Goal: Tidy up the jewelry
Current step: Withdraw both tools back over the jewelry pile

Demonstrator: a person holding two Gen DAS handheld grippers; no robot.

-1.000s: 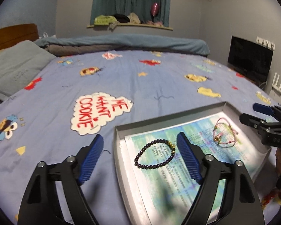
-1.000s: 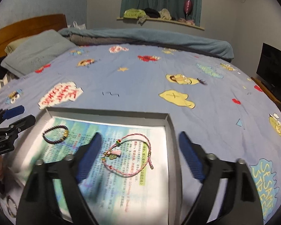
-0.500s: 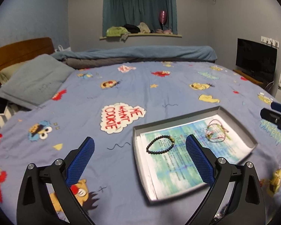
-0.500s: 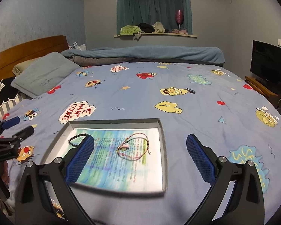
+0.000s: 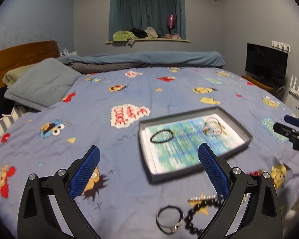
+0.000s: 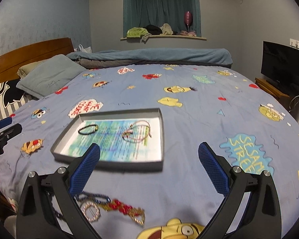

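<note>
A grey tray (image 5: pixel 237 123) (image 6: pixel 161 127) lined with printed paper lies on the bed. In it are a black bead bracelet (image 5: pixel 161 135) (image 6: pixel 88 129) and a pink cord bracelet (image 5: pixel 213 126) (image 6: pixel 137 131). My left gripper (image 5: pixel 148 172) is open and empty, raised in front of the tray. Below it lie a thin bangle (image 5: pixel 169 218) and a black bead string (image 5: pixel 199 215). My right gripper (image 6: pixel 148 171) is open and empty. Below it lie a blue, red and gold beaded piece (image 6: pixel 117 209) and a gold ring-shaped piece (image 6: pixel 90 212).
The bed has a blue cartoon-print sheet (image 5: pixel 129 91). A grey pillow (image 5: pixel 41 83) and wooden headboard (image 5: pixel 24 53) are at the left. A rolled blue blanket (image 5: pixel 149 58) lies at the far side. A television (image 5: pixel 266 63) stands at the right.
Both grippers have pulled back and up from the tray. The tray now looks smaller, and loose jewelry near the bed's front edge has come into view.
</note>
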